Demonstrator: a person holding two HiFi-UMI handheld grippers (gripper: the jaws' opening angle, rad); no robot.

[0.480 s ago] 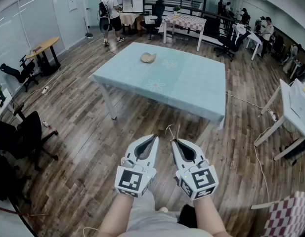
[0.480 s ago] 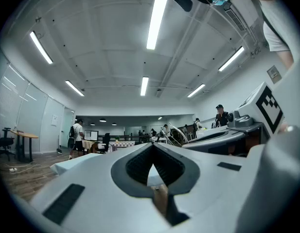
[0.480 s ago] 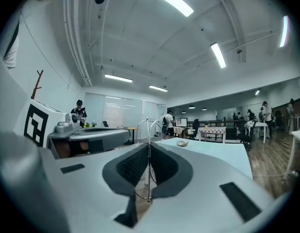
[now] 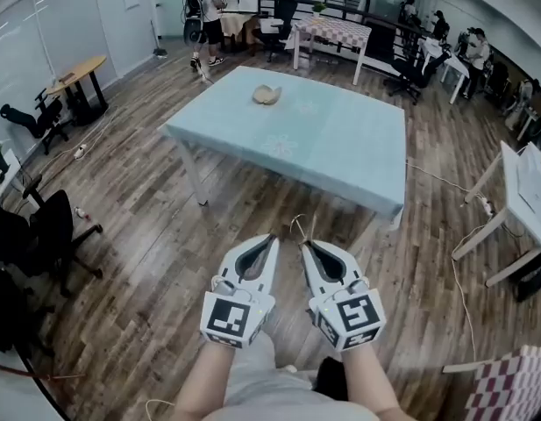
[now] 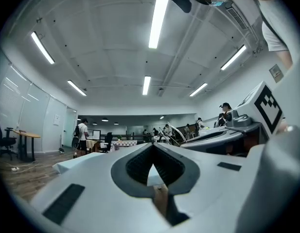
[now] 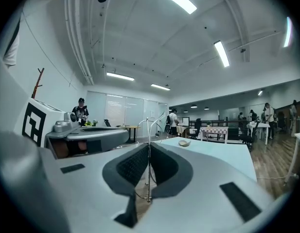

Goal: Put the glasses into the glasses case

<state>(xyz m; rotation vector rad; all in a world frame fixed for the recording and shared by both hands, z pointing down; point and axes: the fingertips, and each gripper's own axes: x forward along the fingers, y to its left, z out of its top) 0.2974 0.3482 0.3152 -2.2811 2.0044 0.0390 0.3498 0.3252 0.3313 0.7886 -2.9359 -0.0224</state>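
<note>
Office: glasses in near-shut right claw

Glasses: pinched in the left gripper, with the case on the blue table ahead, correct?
No. The glasses are pinched in the right gripper, not the left gripper, which is shut and empty. The right gripper view shows the thin wire frame between its jaws. The case is on the blue table ahead.
</note>
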